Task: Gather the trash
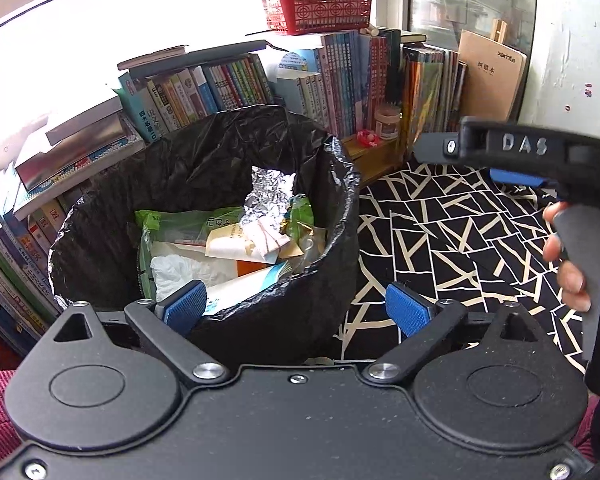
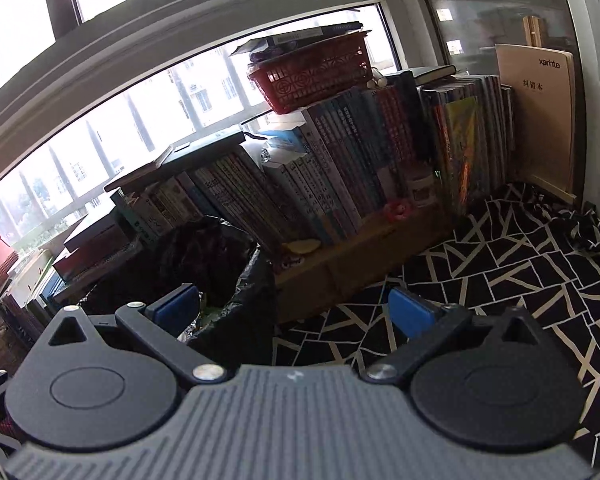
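Left wrist view looks down into a bin lined with a black bag, standing on a black-and-white patterned cloth near the row of books along its far edge. Inside lie crumpled foil, a green wrapper, white tissue and paper scraps, so the trash sits in the bin rather than on the cloth. Left tongs stand wide with nothing between the blue pads; one pad hangs over the bin's near rim, the other over the cloth just beside it. I judge this to be the moment right after a drop, with the piece already let go into the bin. Right tongs are also spread wide and empty, aimed past the bin's right side toward the books and a red basket on top of them; in the left view the right tool shows at the right edge, gripped by a hand. No loose trash shows on the visible cloth, though much of it lies out of view. Next move likely calls for lifting the left tongs clear of the rim without snagging the bag, then searching the cloth for any remaining piece
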`<move>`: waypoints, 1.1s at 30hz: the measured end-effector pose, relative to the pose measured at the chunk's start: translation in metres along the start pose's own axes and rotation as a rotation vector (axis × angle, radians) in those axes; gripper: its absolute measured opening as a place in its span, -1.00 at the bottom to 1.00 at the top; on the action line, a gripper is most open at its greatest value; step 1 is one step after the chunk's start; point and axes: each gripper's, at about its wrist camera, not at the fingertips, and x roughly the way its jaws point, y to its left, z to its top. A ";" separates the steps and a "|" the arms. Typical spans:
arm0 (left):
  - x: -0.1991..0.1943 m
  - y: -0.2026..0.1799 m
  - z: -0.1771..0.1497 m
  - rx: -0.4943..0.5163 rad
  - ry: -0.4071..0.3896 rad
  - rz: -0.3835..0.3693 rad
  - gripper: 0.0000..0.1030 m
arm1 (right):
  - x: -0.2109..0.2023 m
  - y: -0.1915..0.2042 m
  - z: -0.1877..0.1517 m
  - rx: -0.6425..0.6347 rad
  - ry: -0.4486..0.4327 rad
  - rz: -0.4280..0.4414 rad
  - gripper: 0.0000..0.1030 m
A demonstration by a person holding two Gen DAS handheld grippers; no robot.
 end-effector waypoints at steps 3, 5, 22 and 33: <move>-0.003 -0.002 0.003 0.000 0.012 -0.009 0.88 | 0.001 -0.002 -0.005 -0.001 0.024 -0.048 1.00; -0.004 -0.003 0.006 0.000 0.026 -0.008 0.91 | 0.001 -0.003 -0.007 0.003 0.036 -0.058 1.00; -0.003 -0.007 0.018 -0.036 0.098 0.004 0.99 | 0.022 -0.004 -0.016 -0.035 0.194 -0.092 1.00; 0.005 -0.012 0.023 -0.057 0.111 0.045 0.99 | 0.029 -0.010 -0.021 -0.059 0.199 -0.153 1.00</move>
